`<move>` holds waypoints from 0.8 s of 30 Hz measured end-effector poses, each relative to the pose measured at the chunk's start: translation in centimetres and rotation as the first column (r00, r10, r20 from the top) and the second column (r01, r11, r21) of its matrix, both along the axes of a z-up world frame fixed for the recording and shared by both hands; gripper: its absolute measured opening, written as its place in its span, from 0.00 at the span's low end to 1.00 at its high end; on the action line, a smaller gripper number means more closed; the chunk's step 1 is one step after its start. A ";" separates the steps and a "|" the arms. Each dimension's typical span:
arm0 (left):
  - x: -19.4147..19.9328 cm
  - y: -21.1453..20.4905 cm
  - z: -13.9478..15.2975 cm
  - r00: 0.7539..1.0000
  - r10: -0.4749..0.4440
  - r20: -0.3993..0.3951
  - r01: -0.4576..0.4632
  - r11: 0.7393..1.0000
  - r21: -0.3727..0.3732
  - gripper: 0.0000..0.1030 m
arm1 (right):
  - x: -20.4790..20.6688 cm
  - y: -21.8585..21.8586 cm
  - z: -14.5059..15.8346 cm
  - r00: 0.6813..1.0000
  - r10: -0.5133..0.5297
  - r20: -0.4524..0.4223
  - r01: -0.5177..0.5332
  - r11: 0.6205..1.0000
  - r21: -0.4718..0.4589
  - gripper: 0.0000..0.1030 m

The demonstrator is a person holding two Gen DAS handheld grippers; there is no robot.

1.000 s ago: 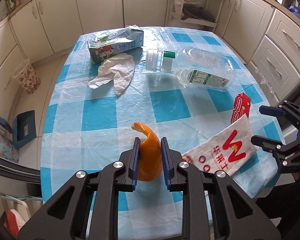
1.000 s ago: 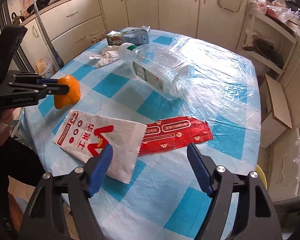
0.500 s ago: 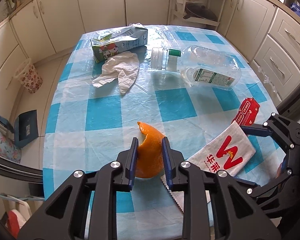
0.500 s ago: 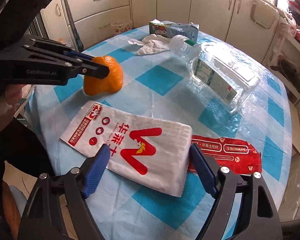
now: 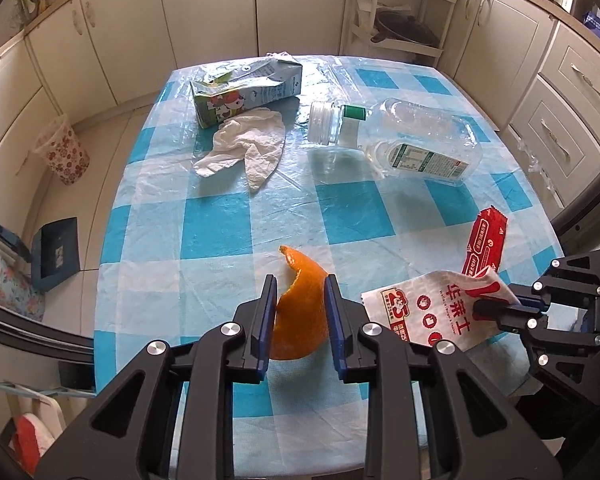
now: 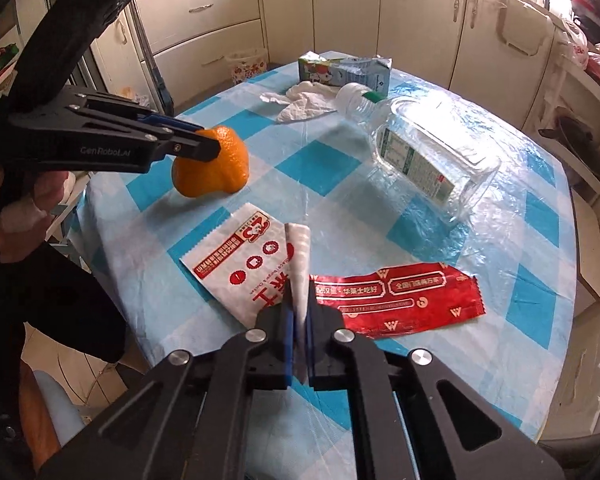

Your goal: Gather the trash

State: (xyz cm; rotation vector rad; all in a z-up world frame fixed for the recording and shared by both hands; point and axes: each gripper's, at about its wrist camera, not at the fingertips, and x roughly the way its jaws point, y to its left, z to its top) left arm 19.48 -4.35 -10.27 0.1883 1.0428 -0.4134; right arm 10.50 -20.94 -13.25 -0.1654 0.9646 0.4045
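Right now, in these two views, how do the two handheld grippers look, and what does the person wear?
Both grippers, left gripper and right gripper, are matte black linkage frames with cut-out windows, silver round screw heads at the joints and flat blue finger pads. The left one carries pale "GenRobot.AI" lettering on its side. No cables show. The person's clothing looks dark, probably black.

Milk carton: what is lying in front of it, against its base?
A crumpled white tissue lies against the milk carton, covering part of its lower edge. Whether anything lies beneath the tissue cannot be seen.
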 end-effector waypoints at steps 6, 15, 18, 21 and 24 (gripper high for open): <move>-0.8 -0.9 1.2 0.999 -0.024 0.022 0.025 1.000 -0.019 0.21 | -0.3 -3.0 2.0 0.995 -0.087 0.044 0.087 0.996 0.021 0.05; -2.1 -1.6 3.5 0.996 -0.075 0.050 0.081 0.987 -0.139 0.16 | -0.4 -8.2 4.3 0.962 -0.259 0.087 0.255 0.965 0.052 0.05; -2.7 -2.2 4.3 0.992 -0.102 0.077 0.113 0.981 -0.157 0.14 | -0.6 -10.1 5.1 0.942 -0.319 0.101 0.313 0.947 0.070 0.05; -3.0 -2.5 4.8 0.988 -0.111 0.108 0.124 0.985 -0.123 0.12 | -0.7 -11.9 5.6 0.920 -0.375 0.109 0.367 0.926 0.088 0.05; -2.0 -1.7 5.0 0.989 -0.120 0.083 0.128 0.987 -0.098 0.15 | -1.0 -13.6 5.9 0.899 -0.425 0.105 0.414 0.903 0.110 0.05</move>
